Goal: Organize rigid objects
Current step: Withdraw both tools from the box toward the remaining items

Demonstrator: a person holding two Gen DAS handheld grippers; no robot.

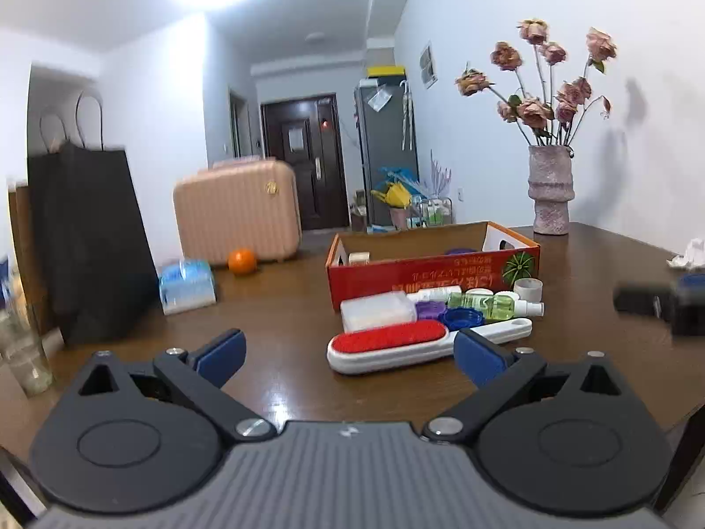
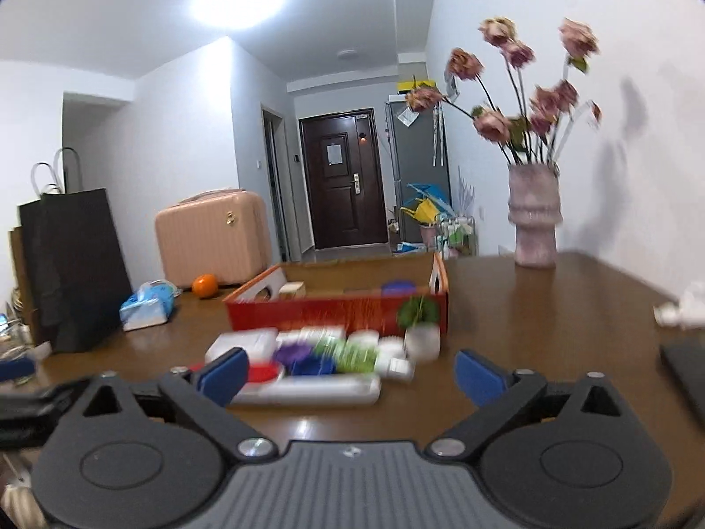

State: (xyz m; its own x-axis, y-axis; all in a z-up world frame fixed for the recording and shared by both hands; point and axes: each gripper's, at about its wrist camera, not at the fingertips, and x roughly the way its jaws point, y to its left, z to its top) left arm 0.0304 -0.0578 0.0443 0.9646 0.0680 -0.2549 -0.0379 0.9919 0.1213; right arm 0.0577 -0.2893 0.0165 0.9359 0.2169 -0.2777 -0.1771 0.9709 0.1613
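Note:
A red cardboard box [image 1: 423,271] [image 2: 335,311] stands open on the brown table, with a few small items inside. In front of it lie a white-and-red lint brush [image 1: 396,346] [image 2: 308,388], a white plastic case [image 1: 376,311], a green bottle [image 1: 493,304], purple and blue round lids [image 1: 460,317], and a small white jar [image 1: 528,288]. My left gripper [image 1: 350,355] is open and empty, just short of the brush. My right gripper [image 2: 352,374] is open and empty above the brush; that view is blurred.
A pink vase of dried roses [image 1: 551,189] [image 2: 533,216] stands at the back right. A black paper bag [image 1: 88,238], a tissue pack [image 1: 187,284] and an orange [image 1: 241,261] sit left. A dark object [image 2: 685,370] lies at the right edge. A glass [image 1: 22,352] stands far left.

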